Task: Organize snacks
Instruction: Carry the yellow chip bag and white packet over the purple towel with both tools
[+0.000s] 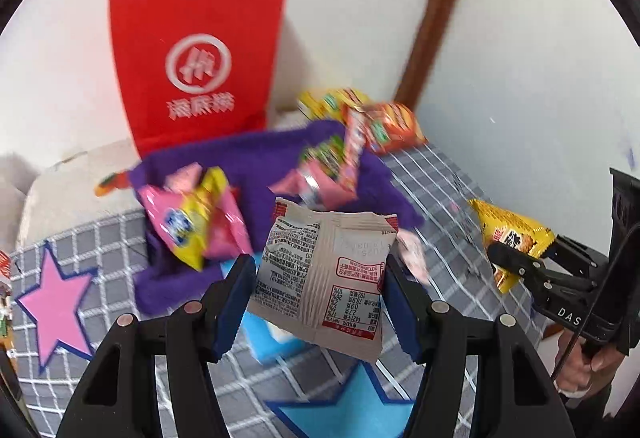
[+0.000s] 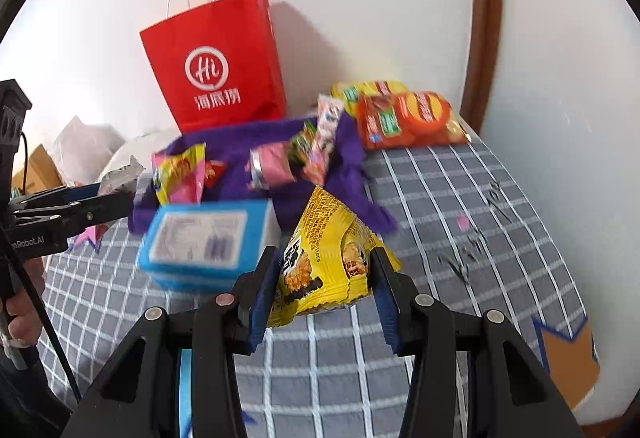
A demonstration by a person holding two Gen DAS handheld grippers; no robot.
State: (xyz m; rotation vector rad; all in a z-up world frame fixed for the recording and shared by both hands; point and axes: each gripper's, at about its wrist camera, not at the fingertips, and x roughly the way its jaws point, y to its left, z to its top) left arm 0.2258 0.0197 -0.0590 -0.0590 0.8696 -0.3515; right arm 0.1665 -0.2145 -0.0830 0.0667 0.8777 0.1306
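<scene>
My left gripper [image 1: 320, 274] is shut on a silver-white snack packet [image 1: 320, 270], printed back facing me, held above the grey checked cloth. My right gripper [image 2: 324, 278] is shut on a yellow snack packet [image 2: 324, 254]; the same packet shows at the right of the left wrist view [image 1: 512, 238]. A purple cloth [image 1: 256, 162] behind holds a pink-and-yellow packet [image 1: 192, 222] and pink and green packets [image 1: 320, 174]. A blue box [image 2: 208, 238] lies in front of the purple cloth [image 2: 240, 146].
A red paper bag [image 1: 200, 66] stands against the white wall, also in the right wrist view [image 2: 220, 66]. Orange and yellow chip bags [image 2: 404, 114] lie at the back right. Star cutouts, pink [image 1: 56, 302] and blue [image 1: 352, 406], lie on the grey checked cloth [image 2: 460, 198].
</scene>
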